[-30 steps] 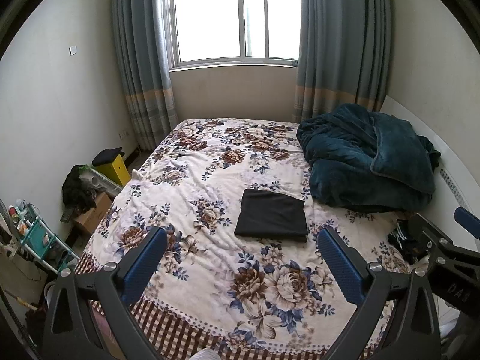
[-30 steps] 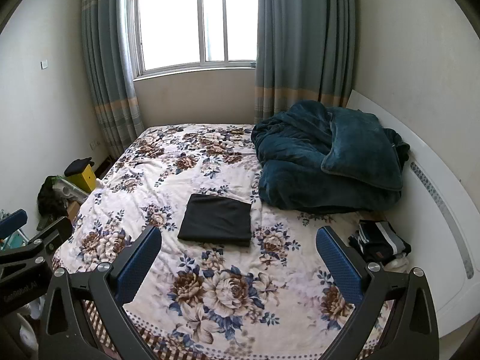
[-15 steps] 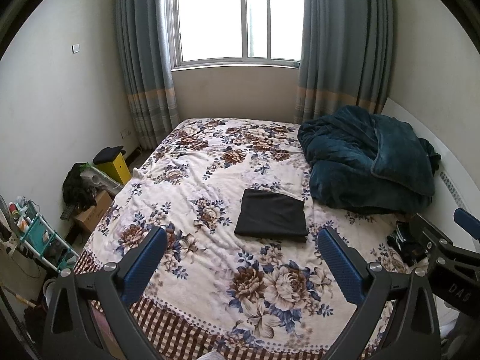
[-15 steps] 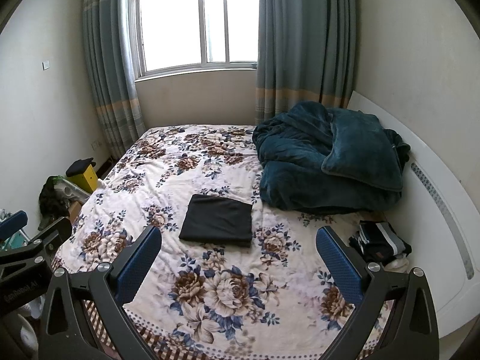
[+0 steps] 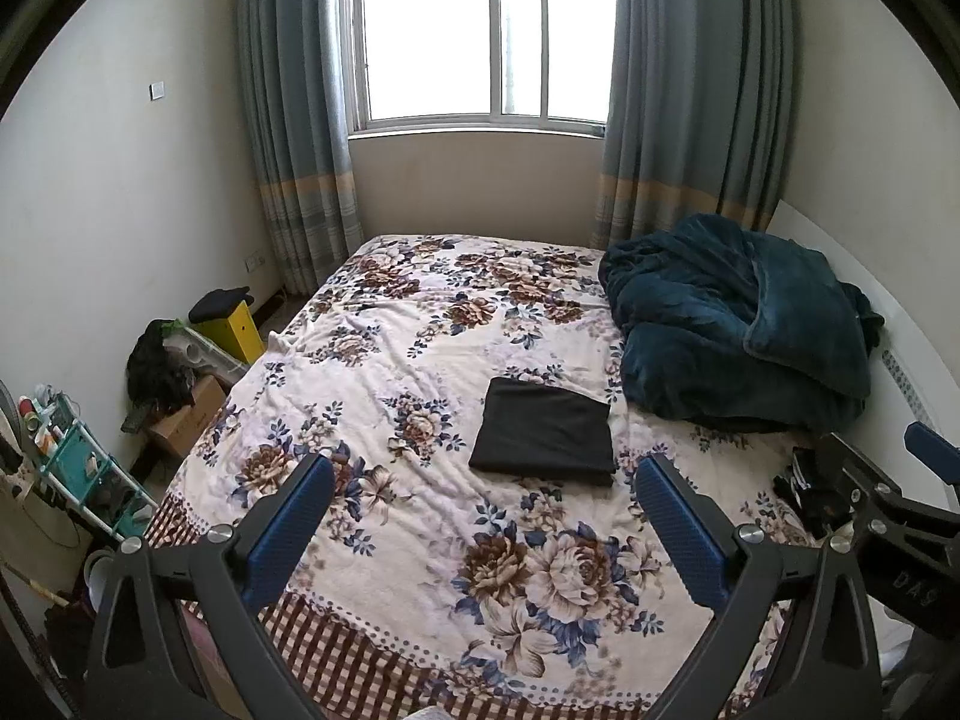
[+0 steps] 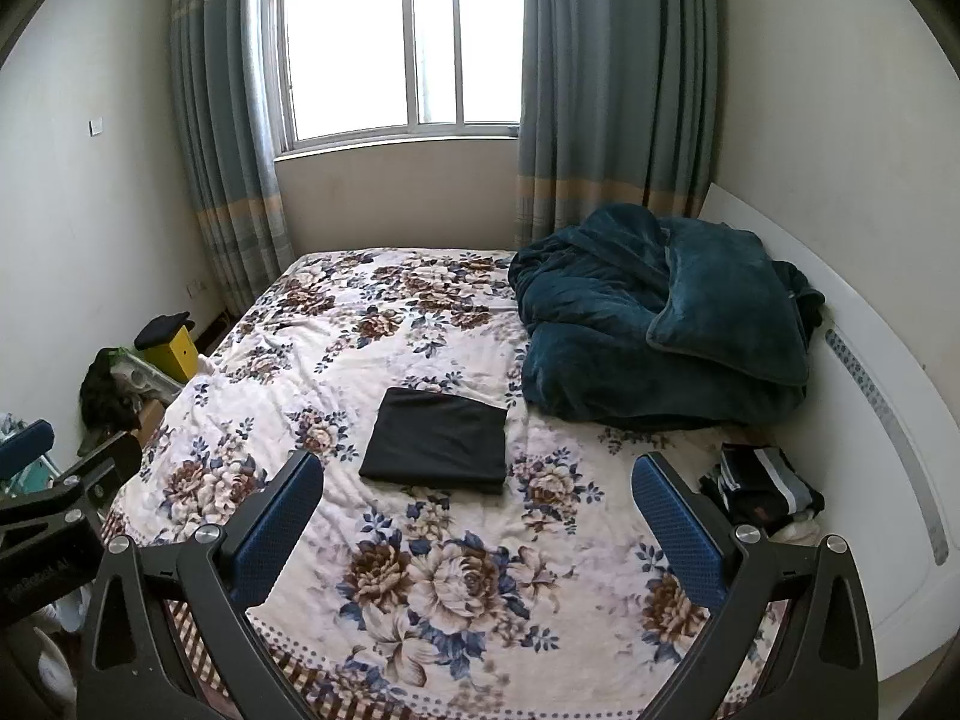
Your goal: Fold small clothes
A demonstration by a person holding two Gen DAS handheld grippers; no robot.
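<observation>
A black garment lies folded into a flat rectangle in the middle of the floral bedspread; it also shows in the right wrist view. My left gripper is open and empty, held well above the near end of the bed, short of the garment. My right gripper is open and empty too, at a similar height and distance. A small pile of dark and striped clothes lies at the bed's right edge by the white headboard.
A rumpled teal blanket fills the far right of the bed. Left of the bed on the floor are a yellow box, a cardboard box and a teal rack. A curtained window is at the far wall.
Both grippers have drifted very slightly; the view has barely shifted. The folded garment has not moved.
</observation>
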